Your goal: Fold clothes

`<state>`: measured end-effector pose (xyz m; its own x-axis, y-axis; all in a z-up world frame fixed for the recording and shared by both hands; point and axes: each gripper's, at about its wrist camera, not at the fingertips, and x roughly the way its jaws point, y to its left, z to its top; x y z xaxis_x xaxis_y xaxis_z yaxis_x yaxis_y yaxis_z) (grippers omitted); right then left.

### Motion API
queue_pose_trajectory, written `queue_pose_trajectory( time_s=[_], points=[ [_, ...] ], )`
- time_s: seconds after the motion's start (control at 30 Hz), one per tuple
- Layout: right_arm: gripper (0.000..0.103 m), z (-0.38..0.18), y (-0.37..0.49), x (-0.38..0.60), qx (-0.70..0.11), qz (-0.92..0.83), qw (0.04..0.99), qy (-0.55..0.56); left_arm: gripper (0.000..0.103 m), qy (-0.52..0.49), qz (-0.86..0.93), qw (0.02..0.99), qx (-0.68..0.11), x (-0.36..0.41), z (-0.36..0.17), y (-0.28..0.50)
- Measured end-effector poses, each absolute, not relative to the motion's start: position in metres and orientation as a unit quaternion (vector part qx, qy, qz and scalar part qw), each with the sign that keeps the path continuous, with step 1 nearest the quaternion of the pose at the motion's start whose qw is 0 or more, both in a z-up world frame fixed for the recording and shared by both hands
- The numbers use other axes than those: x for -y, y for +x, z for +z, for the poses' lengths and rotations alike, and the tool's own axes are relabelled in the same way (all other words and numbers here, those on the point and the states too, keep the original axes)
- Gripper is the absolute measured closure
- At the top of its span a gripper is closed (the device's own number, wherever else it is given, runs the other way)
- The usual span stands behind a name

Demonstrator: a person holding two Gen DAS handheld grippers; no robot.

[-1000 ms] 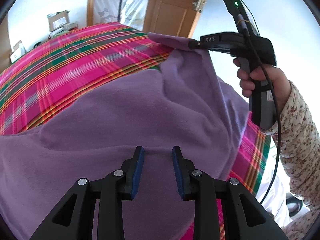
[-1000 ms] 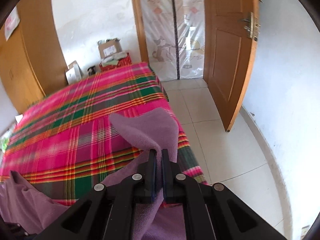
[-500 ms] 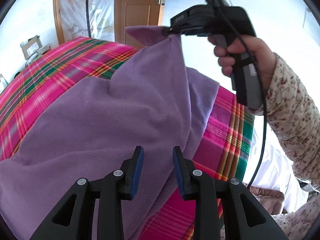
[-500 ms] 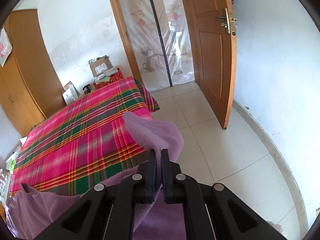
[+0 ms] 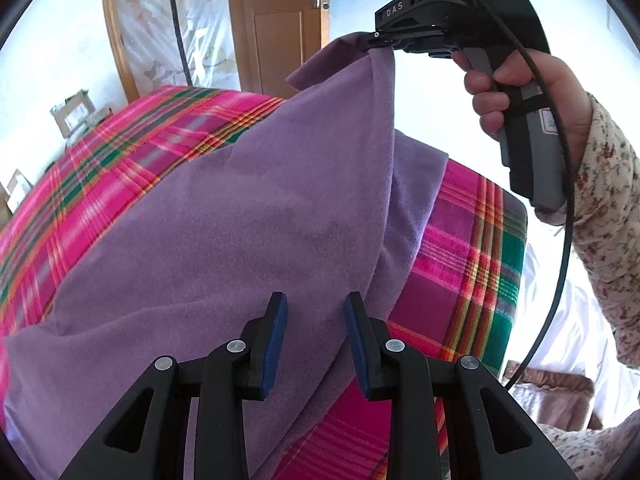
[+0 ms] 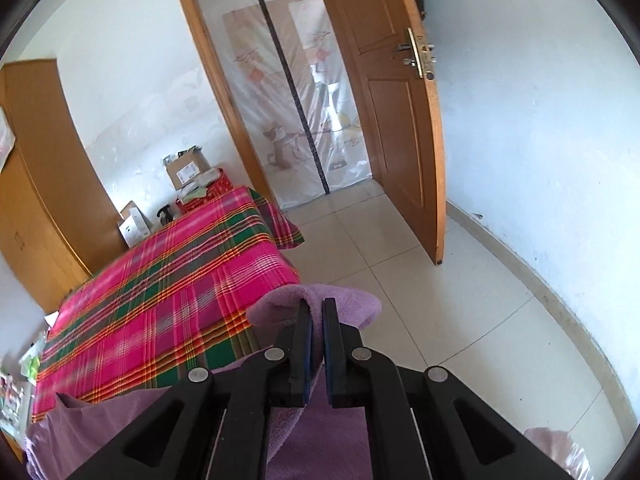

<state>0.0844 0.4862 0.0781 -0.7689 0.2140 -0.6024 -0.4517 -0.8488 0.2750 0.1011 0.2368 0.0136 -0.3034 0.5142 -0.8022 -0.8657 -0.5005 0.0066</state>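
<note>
A purple fleece garment [image 5: 248,232] lies on the bed with the pink plaid cover [image 5: 100,168]. My right gripper [image 5: 370,42] is shut on one corner of the garment and holds it up high above the bed, so the cloth hangs in a tent shape. In the right wrist view the jaws [image 6: 316,312] are closed on the purple corner [image 6: 348,304]. My left gripper [image 5: 316,304] is open and empty, hovering just above the lower part of the garment near its right edge.
The bed's right edge [image 5: 516,248] drops to a tiled floor [image 6: 460,320]. A wooden door [image 6: 392,120] stands open beyond the bed's far end. Cardboard boxes [image 6: 188,170] sit by the far wall. A wardrobe [image 6: 36,184] stands at the left.
My right gripper has lifted the purple corner higher and pulled it back toward the near side. The left gripper has shifted right toward the garment's edge and stays open.
</note>
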Motion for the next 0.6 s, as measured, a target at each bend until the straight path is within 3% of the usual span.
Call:
queue_pose_trajectory(
  time_s=[0.6],
  points=[
    [0.098,0.077,0.126,-0.499,-0.245,0.912,0.207,-0.255,0.072,-0.378,0.779,0.443,-0.234,-0.244,0.016,0.106]
  ],
)
